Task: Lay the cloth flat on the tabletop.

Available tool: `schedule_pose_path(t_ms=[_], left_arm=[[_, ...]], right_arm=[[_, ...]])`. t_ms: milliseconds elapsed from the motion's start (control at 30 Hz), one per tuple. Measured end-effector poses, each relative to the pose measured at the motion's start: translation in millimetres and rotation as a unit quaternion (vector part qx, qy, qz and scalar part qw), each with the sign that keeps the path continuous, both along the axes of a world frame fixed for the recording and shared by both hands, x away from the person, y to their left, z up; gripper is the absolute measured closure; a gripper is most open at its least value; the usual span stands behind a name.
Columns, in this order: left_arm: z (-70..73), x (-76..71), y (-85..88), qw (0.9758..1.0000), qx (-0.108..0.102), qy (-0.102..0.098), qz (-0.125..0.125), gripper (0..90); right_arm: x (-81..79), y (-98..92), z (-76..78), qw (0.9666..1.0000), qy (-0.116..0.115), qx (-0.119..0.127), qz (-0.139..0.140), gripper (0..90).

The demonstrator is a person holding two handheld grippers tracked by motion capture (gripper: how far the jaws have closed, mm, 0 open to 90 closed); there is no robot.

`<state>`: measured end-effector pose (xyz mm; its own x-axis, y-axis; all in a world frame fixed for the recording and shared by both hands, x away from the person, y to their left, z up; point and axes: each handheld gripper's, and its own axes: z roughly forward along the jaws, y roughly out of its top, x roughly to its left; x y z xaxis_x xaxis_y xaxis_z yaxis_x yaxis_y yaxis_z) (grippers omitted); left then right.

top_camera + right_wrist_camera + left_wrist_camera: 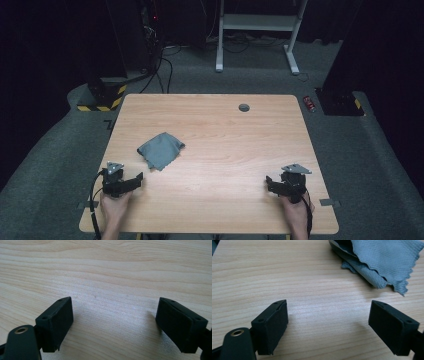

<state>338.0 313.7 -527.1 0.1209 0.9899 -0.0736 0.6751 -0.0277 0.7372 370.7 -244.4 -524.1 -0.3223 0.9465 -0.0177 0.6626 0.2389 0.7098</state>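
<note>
L gripper [136, 178] jaws wide, empty; grey cloth [161, 150] near, crumpled, long axis diagonal; R gripper [270, 181] wide.

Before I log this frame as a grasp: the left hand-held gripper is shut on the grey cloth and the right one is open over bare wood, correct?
Not quite. The left hand-held gripper is open, jaws apart over bare wood, short of the grey cloth, as the left gripper view shows. The right hand-held gripper is open over bare wood.

Grey carpet [60, 150], dark room
</note>
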Motion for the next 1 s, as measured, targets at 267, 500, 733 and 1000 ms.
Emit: schedule_pose_path(t_ms=[267, 500, 733, 1000], left_arm=[[4.2, -3.3, -4.8, 0.9999, -0.003, -0.005, -0.013, 18.8], [12.1, -1.1, -9.0, 0.9997, -0.014, -0.011, -0.019, 18.8], [18.2, 4.1, -16.6, 0.9988, -0.03, -0.016, -0.035, 17.9], [28.4, 8.8, -27.7, 0.9976, -0.027, -0.027, -0.057, 18.5]], right_arm=[[0.0, 0.0, 0.0, 1.0, 0.0, 0.0, 0.0, 14.4], [0.0, 0.0, 0.0, 1.0, 0.0, 0.0, 0.0, 14.4], [0.0, -0.1, 0.0, 1.0, 0.0, -0.001, 0.0, 14.4], [-0.1, -0.1, 0.0, 1.0, 0.0, 0.0, 0.0, 14.4]])
